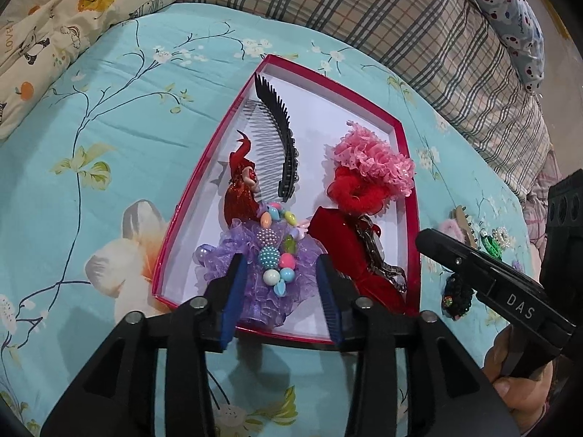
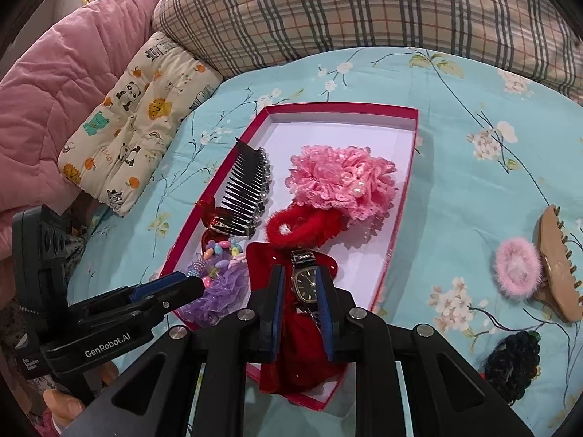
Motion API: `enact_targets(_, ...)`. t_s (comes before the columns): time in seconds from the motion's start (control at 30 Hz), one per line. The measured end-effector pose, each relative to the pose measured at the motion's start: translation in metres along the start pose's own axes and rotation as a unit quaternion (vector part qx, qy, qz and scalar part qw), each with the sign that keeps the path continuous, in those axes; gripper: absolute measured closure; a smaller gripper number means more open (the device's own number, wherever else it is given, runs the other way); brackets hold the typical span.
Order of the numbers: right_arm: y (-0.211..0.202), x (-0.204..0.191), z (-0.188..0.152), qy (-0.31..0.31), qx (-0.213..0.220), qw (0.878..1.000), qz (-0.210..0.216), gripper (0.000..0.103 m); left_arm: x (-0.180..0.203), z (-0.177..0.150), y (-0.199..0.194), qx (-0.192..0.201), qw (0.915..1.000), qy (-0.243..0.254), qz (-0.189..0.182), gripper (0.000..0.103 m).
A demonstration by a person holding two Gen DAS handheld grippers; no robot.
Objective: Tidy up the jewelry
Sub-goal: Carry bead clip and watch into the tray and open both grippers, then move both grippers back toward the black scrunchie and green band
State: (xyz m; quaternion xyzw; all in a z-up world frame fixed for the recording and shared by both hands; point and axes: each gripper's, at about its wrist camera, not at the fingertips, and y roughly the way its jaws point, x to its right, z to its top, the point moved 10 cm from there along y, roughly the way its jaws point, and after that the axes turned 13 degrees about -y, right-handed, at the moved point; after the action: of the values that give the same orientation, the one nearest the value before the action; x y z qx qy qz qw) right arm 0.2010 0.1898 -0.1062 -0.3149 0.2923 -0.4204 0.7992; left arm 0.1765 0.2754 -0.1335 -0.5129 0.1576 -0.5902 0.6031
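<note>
box: red box (image 2: 397, 215) mid-frame holds comb, pink flower, watch (image 2: 305, 281), purple bead piece (image 1: 277, 266) | left: pink scrunchie (image 2: 517, 271), tan claw clip, black piece lower right outside | my left gripper (image 1: 280, 284) parted, gripping nothing | my right gripper (image 2: 300, 293) narrow around watch, contact unclear

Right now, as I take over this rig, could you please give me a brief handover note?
Left gripper: open, fingers on either side of the purple ruffle scrunchie in the red box.
Right gripper: jaws narrow, framing the watch on the red velvet pouch; grip unclear.
Done: black comb, pink lace flower, red scrunchie and red glitter clip are in the box.
Left: pink fluffy scrunchie, tan claw clip and black beaded piece lie outside on the bedspread.
</note>
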Motion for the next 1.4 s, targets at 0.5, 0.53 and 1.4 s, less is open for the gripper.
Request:
enact_targets(0.5, -0.048, 0.057, -0.041, 0.046, 0.009, 0.998, -0.042, 0.059, 0.038, -0.009, -0.021, 0.015, 0.9994, 0.026, -0.018, 0.041)
enact_targets(0.53, -0.054, 0.064, -0.047, 0.054, 0.010, 0.997, -0.047, 0.058, 0.044, -0.011, -0.022, 0.014, 0.9992, 0.031, -0.022, 0.041)
enact_targets(1.4, -0.172, 0.221, -0.131, 0.148, 0.028, 0.973, -0.178, 0.046, 0.177, -0.097, 0.004, -0.064, 0.9856, 0.141, -0.067, 0.033)
